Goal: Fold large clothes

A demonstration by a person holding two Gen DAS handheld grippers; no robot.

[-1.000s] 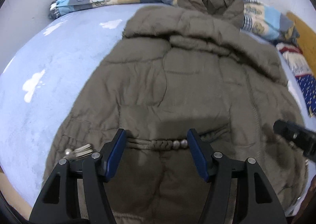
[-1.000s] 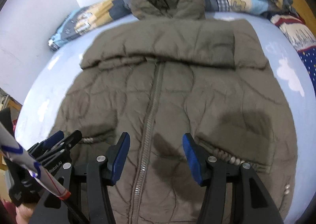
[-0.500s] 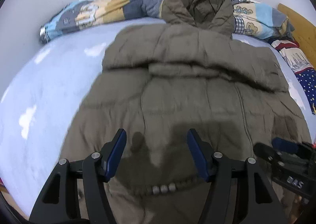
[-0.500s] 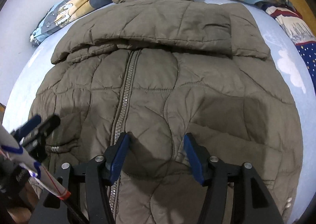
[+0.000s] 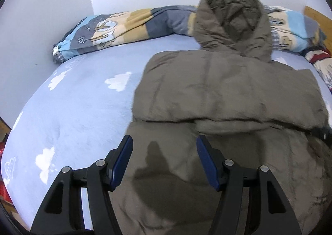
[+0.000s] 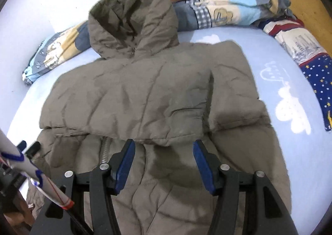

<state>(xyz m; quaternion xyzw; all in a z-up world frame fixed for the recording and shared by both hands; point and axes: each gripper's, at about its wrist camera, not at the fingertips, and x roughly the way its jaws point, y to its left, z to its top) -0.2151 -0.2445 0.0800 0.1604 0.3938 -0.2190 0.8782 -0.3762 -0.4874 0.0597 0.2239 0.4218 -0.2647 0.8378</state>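
An olive-brown padded hooded jacket [image 5: 228, 94] [image 6: 145, 94] lies front-up on a light-blue bed, both sleeves folded across the chest, its hood [image 6: 132, 21] toward the wall. My left gripper [image 5: 164, 147] hovers open above the jacket's left side, just below the folded sleeve's edge, with nothing between its blue pads. My right gripper [image 6: 164, 152] hovers open over the jacket's middle, right of the zipper [image 6: 104, 152], at the lower edge of the folded sleeves. The left gripper's tip [image 6: 29, 146] shows at the left edge of the right wrist view.
A rolled patterned blanket [image 5: 124, 27] [image 6: 228, 9] lies along the wall behind the hood. A star-and-stripe cloth [image 6: 311, 62] lies at the right, by a wooden board [image 6: 307, 6]. Cloud-print sheet [image 5: 72, 106] spreads left of the jacket. A white sleeve [image 6: 31, 174] crosses the lower left.
Both grippers have moved up along the jacket from the hem and pockets toward the chest. The pocket trims have left view; the folded sleeves and hood now fill it. Both stayed open.
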